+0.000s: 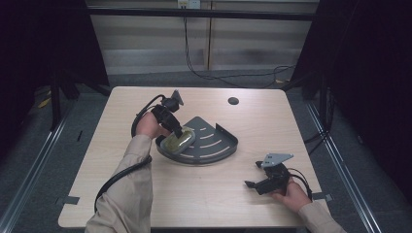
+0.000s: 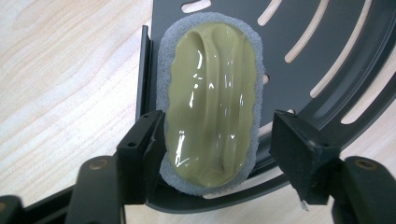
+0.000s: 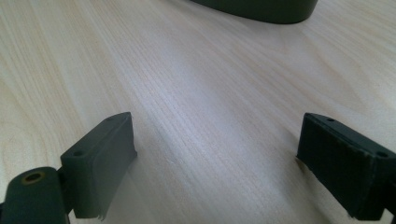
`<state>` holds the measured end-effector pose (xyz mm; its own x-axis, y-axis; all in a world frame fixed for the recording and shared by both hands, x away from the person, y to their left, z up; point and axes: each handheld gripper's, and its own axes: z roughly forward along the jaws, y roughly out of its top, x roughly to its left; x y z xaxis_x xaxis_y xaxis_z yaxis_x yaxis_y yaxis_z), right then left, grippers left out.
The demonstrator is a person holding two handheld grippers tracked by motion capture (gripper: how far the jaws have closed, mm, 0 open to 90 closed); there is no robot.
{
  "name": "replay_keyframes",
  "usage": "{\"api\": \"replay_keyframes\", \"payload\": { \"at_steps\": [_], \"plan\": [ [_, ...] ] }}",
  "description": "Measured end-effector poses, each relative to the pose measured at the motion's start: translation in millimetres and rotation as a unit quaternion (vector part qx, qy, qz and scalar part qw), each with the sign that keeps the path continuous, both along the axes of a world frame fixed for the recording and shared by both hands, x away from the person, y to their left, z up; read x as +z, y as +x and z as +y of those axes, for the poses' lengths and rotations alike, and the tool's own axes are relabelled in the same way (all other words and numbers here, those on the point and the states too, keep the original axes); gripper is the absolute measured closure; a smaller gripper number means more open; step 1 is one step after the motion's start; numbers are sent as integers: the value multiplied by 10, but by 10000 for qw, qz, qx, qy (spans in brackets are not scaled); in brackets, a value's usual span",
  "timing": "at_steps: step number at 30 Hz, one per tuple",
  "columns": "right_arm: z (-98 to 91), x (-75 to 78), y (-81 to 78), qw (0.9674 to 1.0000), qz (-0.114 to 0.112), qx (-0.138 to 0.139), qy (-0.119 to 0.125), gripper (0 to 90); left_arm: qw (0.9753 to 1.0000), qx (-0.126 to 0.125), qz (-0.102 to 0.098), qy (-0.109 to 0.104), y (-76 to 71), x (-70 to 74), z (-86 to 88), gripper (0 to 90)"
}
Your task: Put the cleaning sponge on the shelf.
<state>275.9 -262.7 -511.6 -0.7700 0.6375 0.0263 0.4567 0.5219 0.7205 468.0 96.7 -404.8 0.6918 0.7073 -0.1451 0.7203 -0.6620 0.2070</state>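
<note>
A lab recording booth: dark curtains (image 1: 379, 73) around a bare wooden table (image 1: 145, 194).

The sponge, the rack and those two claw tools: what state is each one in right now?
Sponge: lying flat in the rack, between the left gripper's jaws, olive top side up.
Rack: resting on the table, holding just the sponge.
Left gripper: open; one pad sits at the sponge's edge, the other stands clear.
Right gripper: open, nothing between its jaws, low over bare table.
</note>
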Motion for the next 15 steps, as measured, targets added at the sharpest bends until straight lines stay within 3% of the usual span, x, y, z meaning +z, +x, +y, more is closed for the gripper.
{"api": "replay_keyframes", "payload": {
  "at_steps": [15],
  "plan": [
    [-1,1,2,10000,-21,-4,-7,106,9997,131,-163,-114,-81,101,104,255]
  ]
}}
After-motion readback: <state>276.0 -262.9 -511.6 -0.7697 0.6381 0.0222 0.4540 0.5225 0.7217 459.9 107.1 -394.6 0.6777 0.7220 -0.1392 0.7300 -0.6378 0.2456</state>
